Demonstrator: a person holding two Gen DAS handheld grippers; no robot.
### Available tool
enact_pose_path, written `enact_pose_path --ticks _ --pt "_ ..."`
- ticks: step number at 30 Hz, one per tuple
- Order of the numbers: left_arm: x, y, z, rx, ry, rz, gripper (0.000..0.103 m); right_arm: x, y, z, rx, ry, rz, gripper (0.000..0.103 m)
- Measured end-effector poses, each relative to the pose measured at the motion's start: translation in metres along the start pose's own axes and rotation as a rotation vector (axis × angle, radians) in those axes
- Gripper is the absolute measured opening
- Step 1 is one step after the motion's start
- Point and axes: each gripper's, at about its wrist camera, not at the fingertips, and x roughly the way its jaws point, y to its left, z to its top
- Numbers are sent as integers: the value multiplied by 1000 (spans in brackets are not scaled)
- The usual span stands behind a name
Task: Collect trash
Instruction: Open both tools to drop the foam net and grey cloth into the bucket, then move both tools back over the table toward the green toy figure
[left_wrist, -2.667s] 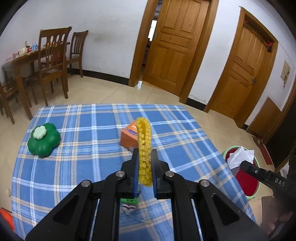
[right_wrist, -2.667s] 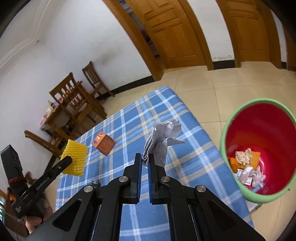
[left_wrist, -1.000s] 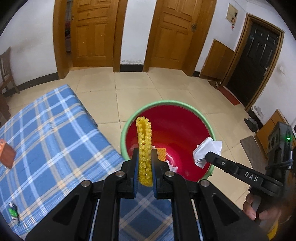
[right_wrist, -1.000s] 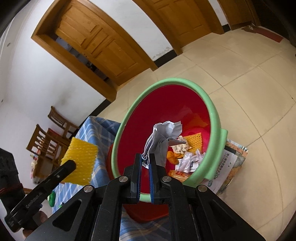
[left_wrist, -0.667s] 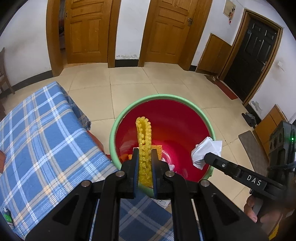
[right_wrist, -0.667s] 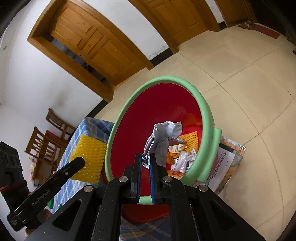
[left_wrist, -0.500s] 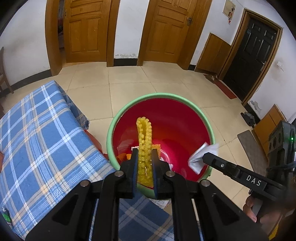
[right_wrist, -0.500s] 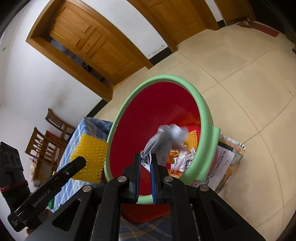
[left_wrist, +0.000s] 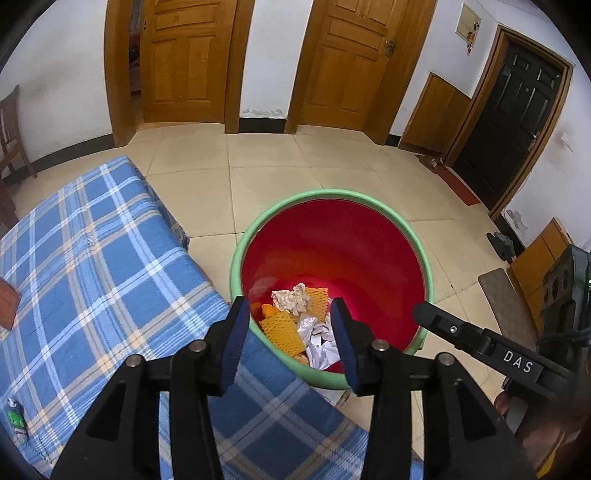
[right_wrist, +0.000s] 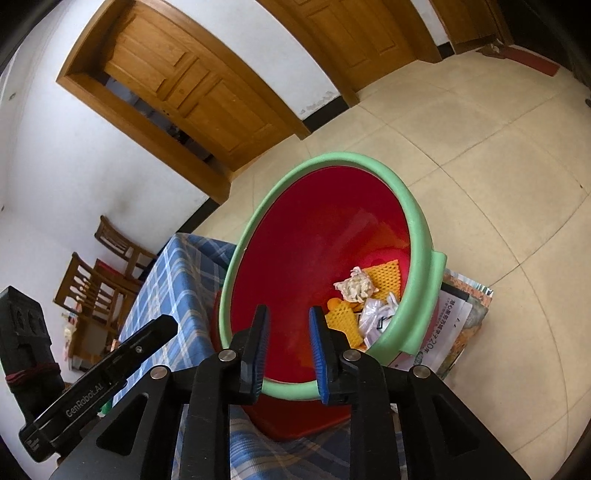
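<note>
Left wrist view: the left gripper (left_wrist: 289, 332) points down at the red bin (left_wrist: 384, 236) with the green rim, which stands on the floor just beside the corner of the table under its blue plaid cloth (left_wrist: 92, 266). The jaws are opening and stand well apart; nothing is between them and the pads touch nothing. Seen through the gap, at the bottom of the bin, lie yellow foam netting (left_wrist: 281, 332), a crumpled beige wad (left_wrist: 291, 298) and white paper scraps (left_wrist: 319, 345). At 3 o'clock the right gripper (left_wrist: 419, 314) reaches toward the bin rim; its fingertip carries nothing. On the cloth, an orange-brown object (left_wrist: 7, 302) sits at 9 o'clock, cut off by the frame edge, and a small green-and-white item (left_wrist: 15, 419) lies at 8 o'clock. Whether either counts as trash cannot be told.

Right wrist view: the right gripper (right_wrist: 288, 354) hangs over the near rim of the red bin (right_wrist: 314, 236). Its jaws are opening, the gap is moderate, and nothing is held. The trash pile lies at 3 o'clock from the fingertips: yellow foam netting (right_wrist: 343, 323), beige wad (right_wrist: 354, 286), white paper scraps (right_wrist: 375, 314). The left gripper (right_wrist: 155, 326) shows at 8 o'clock, empty.

Task status, as a judgement: both grippers are empty over the bin, so this deposit appears complete. Two objects are on the cloth; further collection trips may be required.
</note>
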Motion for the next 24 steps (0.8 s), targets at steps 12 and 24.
enact_pose_path --ticks 12,24 --pt "-34 30 -12 -81 -32 66 57 -14 25 -7 -46 -17 5 30" --pt "-70 78 -34 -170 -69 165 62 -18 55 -21 -110 -4 23 30"
